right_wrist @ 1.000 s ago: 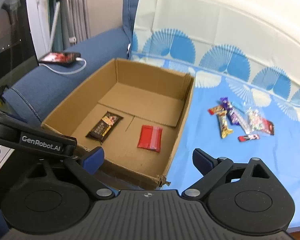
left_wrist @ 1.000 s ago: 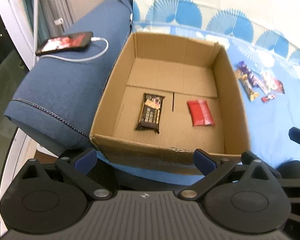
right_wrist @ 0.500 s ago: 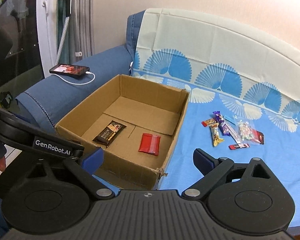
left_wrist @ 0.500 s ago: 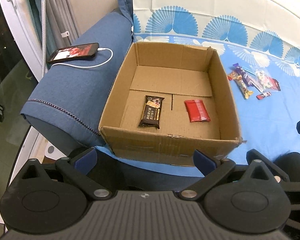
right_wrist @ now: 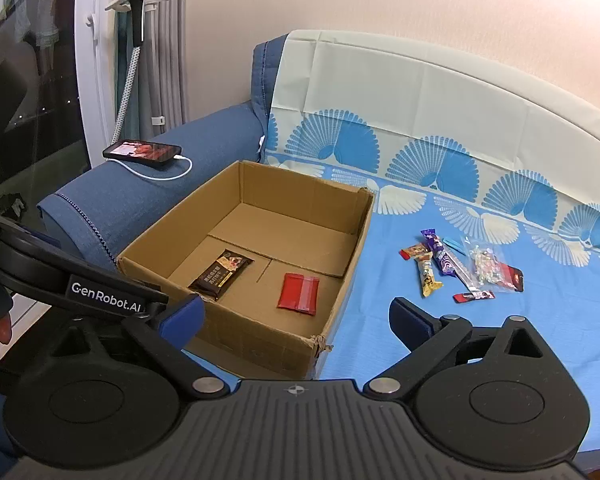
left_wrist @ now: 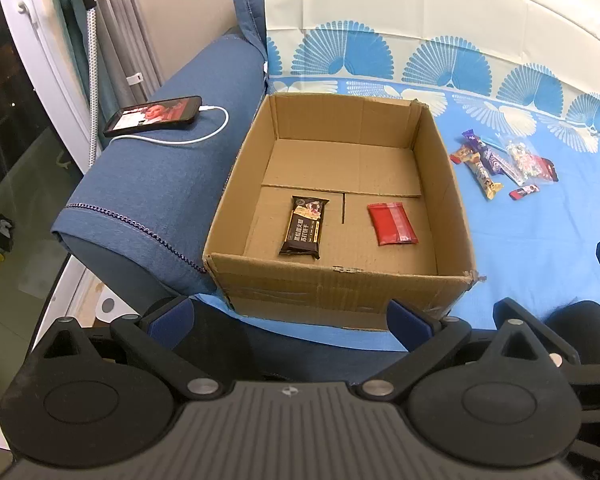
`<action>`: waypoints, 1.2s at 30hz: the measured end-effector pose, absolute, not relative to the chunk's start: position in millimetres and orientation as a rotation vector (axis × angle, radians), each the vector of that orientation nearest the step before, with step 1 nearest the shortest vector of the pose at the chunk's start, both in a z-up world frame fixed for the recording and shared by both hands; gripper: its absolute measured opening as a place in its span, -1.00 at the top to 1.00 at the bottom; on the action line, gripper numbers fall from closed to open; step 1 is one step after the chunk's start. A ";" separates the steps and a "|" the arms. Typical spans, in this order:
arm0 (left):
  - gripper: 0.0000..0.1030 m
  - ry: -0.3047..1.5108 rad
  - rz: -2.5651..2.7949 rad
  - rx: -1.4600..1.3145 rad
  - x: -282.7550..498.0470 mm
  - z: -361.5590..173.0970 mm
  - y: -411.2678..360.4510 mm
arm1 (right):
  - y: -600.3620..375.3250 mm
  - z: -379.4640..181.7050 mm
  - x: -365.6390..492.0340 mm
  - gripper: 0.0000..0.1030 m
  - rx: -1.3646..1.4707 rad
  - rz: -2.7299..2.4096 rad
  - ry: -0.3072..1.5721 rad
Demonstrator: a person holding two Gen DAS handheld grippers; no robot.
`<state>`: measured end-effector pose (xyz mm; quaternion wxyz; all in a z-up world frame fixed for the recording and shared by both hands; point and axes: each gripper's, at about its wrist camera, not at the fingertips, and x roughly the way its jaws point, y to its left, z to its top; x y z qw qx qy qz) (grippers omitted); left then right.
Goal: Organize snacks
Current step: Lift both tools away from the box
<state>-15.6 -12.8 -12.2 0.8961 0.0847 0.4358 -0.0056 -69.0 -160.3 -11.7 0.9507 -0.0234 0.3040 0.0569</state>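
A: Blue sheet with white fan motifs covers the sofa seat; what do the tongs show, from where we stand?

B: Left gripper: matte black plastic, blue pads, jaws spread wide, nothing between them. Right gripper: same build, likewise spread wide and empty. Both hang short of the near wall of the cardboard box.

A: And the box itself?

B: Open-topped, corrugated, brown, rectangular; its near right corner is frayed. It sits on the sheet, just beside the denim-blue armrest.

A: Contents?

B: Two flat packets on the floor flaps, apart from each other. Dark brown bar: glossy wrapper, oblong, long axis running from the near wall toward the far wall, printed picture at the far end. Red packet: shiny, squarer, long axis also near-to-far but slightly skewed.

A: Outside the box?

B: Loose snacks lie clustered on the sheet, well apart from the box's right wall. Yellow bar and purple bar lie side by side, long axes roughly near-to-far. A small red stick lies crosswise at the near edge of the cluster. A clear crinkled bag of sweets overlaps a red pack.

A: On the armrest?

B: Black phone, screen lit, with a white cable curling from its end.
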 end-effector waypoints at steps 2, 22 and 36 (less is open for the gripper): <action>-0.99 0.908 -0.012 0.178 -15.3 -12.8 -13.3 | -160.9 -12.0 -69.2 -0.94 -0.046 0.115 0.619; -0.99 0.935 -0.007 0.226 -13.4 -19.2 -23.4 | -169.7 -21.4 -67.7 -0.96 -0.004 0.122 0.647; -0.99 0.975 -0.003 0.278 -4.0 -30.3 -41.1 | -185.2 -36.6 -60.4 -0.99 0.050 0.126 0.689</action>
